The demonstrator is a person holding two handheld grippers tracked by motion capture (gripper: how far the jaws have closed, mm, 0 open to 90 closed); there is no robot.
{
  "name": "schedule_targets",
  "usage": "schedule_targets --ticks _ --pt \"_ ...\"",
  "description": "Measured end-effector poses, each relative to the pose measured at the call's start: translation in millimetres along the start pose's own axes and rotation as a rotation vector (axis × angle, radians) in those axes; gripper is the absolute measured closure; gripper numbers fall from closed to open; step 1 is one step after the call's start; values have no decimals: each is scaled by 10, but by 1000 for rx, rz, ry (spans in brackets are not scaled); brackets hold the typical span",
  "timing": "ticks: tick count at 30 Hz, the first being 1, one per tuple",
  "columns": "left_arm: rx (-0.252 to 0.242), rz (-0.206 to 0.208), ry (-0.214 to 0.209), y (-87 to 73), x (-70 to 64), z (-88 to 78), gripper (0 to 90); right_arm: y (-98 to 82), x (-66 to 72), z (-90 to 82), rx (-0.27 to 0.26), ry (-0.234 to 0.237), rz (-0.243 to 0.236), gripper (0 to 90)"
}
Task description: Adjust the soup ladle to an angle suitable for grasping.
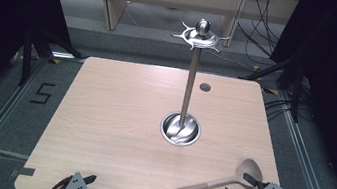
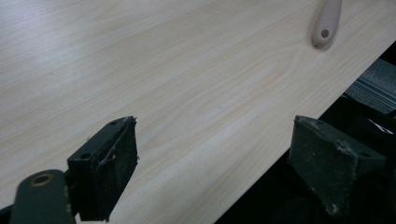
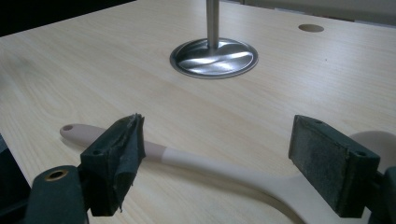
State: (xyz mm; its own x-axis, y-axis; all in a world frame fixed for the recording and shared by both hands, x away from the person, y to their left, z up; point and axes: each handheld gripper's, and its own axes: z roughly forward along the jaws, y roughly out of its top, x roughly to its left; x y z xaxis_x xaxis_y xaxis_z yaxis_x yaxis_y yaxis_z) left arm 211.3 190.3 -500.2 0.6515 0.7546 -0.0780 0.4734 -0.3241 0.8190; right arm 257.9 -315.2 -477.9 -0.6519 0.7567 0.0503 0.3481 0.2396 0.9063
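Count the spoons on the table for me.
1: a beige long-handled plastic spoon lies flat near the pale wooden table's front right corner, bowl toward the right claw, whose open jaws straddle its neck.

The spoon point(image 3: 210, 163) lies flat on the wooden table point(image 3: 93, 70), in front of the round steel base point(image 3: 214, 57) from which a metal pole point(image 3: 213, 21) rises. The right gripper point(image 3: 215, 163) straddles the spoon's handle, jaws spread wide on either side without pressing it. Beyond the base and to its right, a small round hole point(image 3: 311, 28) sits in the tabletop.
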Motion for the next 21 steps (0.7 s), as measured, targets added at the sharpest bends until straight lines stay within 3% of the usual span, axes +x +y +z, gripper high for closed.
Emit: schedule_targets --ticks 1,5,6,7,9,10,13,15,17,21 --pt "-1 0 0 0 -2 1 149 3 -5 -3 -7 -16 -14 195" --pt "-1 -1 2 0 0 2 149 19 29 -11 -3 0 26 209" --pt "0 -1 2 0 -2 2 149 25 7 -9 3 6 -8 212" --pt "0 -1 1 -1 -1 2 149 33 18 -8 -4 9 -5 219" --pt "7 8 3 1 9 -2 149 59 17 -12 2 18 -44 236" --pt "11 11 7 1 13 -4 149 69 41 -14 8 14 -29 237" --pt "31 23 17 3 26 -16 149 136 36 -6 27 37 -98 241" --pt "4 -7 3 0 5 -3 149 188 69 -2 78 77 -132 251" --pt "4 -8 3 0 4 -2 149 231 84 7 126 90 -205 254" --pt "10 0 5 0 11 7 149 316 117 21 179 119 -286 286"
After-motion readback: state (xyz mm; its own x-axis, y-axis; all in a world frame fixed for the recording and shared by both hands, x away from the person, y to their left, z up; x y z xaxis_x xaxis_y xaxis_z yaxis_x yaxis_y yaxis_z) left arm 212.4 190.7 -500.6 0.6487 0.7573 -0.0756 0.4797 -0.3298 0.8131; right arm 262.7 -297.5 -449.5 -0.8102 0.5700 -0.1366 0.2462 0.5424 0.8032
